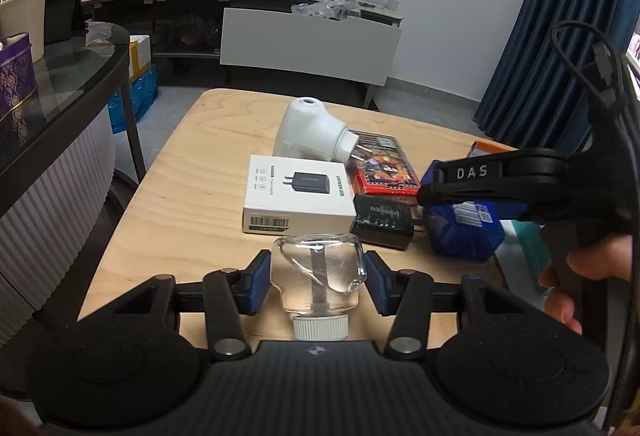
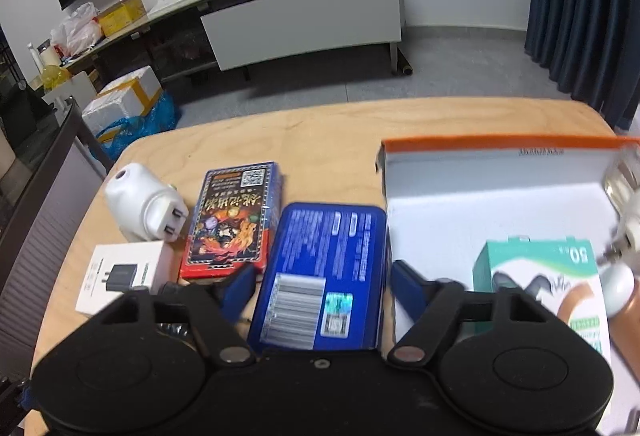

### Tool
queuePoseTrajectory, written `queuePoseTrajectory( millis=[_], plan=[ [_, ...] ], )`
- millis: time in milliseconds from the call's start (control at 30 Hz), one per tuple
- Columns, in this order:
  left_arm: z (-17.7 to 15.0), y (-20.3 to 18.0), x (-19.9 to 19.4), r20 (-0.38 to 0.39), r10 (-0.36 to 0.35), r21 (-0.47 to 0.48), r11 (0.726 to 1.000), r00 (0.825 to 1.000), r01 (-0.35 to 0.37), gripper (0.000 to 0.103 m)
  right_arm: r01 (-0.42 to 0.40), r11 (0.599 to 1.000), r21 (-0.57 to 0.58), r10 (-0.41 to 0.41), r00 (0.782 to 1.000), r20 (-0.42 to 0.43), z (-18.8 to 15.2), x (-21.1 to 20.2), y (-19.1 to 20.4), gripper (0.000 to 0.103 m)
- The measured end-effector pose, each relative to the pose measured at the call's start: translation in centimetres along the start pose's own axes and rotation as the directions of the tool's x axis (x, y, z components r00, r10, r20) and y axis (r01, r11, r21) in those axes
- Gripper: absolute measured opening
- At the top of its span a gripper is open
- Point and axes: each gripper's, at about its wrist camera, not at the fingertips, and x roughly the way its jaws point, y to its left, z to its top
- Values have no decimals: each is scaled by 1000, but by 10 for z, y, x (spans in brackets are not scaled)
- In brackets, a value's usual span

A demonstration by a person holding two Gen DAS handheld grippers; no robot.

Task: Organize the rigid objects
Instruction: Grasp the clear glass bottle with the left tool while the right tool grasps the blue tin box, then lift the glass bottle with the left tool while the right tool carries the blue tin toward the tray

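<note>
With the left gripper (image 1: 318, 282) pinching the clear glass bottle (image 1: 318, 272), I'd square the right gripper's (image 2: 324, 290) spread, untouching pads (image 2: 408, 290) on the blue tin (image 2: 324, 268) before carrying it toward the open box (image 2: 500, 196) at three o'clock.

wooden table (image 2: 340, 132), boxes (image 2: 128, 272), plug (image 2: 144, 208)

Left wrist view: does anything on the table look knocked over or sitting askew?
Yes. The white plug-in device lies tipped on its side, its pronged end resting on the card box. The black charger sits loose beside its white box.
</note>
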Motion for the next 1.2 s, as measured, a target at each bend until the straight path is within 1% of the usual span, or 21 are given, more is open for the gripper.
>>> queuePoseTrajectory(
  millis=[100, 167, 300, 400, 467, 567, 733, 800, 900, 1033, 1200],
  plan=[
    [-1, -1, -4, 9, -2, 5, 1000, 1000, 2, 50, -5, 1000, -8, 5, 1000, 8, -9, -9, -3, 73],
    [-1, -3, -7, 10, -5, 0, 1000, 1000, 5, 50, -16, 1000, -11, 16, 1000, 12, -15, -21, -6, 72],
    [-2, -9, -16, 19, -5, 5, 1000, 1000, 4, 50, -25, 999, -41, 27, 998, 63, -28, -55, -9, 72],
    [-2, -16, -27, 36, -3, 9, 1000, 999, 2, 50, -48, 999, -21, 50, 995, 86, -36, -82, -17, 72],
    [-2, -24, -36, 50, -7, 18, 1000, 999, 6, 50, -49, 999, -18, 51, 993, 110, -42, -102, -21, 72],
    [-4, -38, -49, 65, -20, 33, 999, 998, 18, 50, -30, 999, -34, 34, 989, 142, -54, -131, -29, 72],
    [-14, -66, -69, 75, -46, 50, 998, 996, 42, 50, -26, 1000, 18, 22, 985, 173, -72, -169, -58, 72],
    [-19, -78, -76, 72, -65, 58, 996, 995, 61, 50, -10, 1000, 26, 5, 983, 184, -81, -182, -68, 72],
    [-24, -94, -81, 61, -95, 70, 993, 994, 90, 50, 18, 999, 32, -24, 980, 197, -92, -199, -82, 72],
    [-28, -113, -88, 54, -142, 76, 988, 988, 138, 50, 43, 996, 73, -58, 976, 211, -106, -217, -104, 72],
    [-35, -133, -94, 63, -156, 117, 982, 986, 148, 50, 74, 992, 106, -97, 969, 229, -121, -234, -126, 72]
  ],
)
